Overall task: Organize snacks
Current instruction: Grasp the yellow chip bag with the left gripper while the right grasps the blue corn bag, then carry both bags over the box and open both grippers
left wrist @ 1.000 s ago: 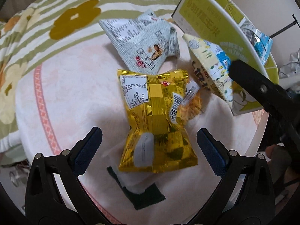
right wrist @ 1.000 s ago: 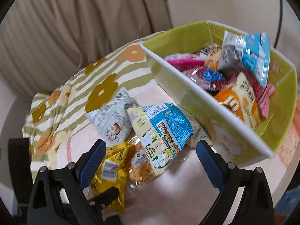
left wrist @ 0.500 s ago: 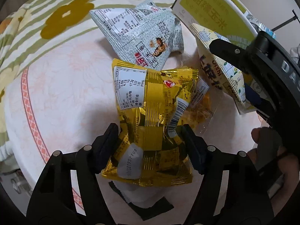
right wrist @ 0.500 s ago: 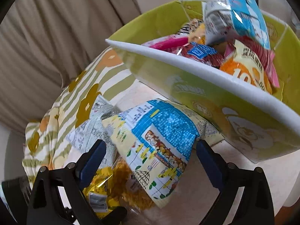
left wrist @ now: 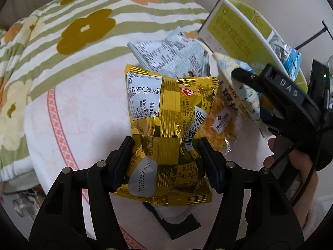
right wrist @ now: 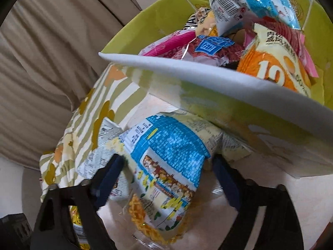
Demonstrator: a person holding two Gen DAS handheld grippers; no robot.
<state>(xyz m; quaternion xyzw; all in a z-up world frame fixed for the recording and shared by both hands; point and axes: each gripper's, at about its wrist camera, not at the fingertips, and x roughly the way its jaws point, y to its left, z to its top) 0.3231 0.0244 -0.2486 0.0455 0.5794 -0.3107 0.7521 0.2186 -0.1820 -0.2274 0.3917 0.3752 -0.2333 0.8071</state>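
The gold snack packet (left wrist: 166, 129) is being pinched between the left gripper (left wrist: 166, 156) fingers. The blue-and-yellow packet (right wrist: 166, 152) is being straddled by the right gripper (right wrist: 168, 173), contact unclear. Beyond the fingers, the green box (right wrist: 208, 77) is already holding many snacks; a grey packet (left wrist: 172, 52) and a clear noodle packet (left wrist: 218, 120) are waiting.

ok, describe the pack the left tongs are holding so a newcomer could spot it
Start at the green box on the pink cloth; loose packs lie beside it. The nearest of them, pinched between the left tongs, is the gold pack. It alone is shiny metallic yellow, with a white nutrition table, unlike the grey pack behind it.
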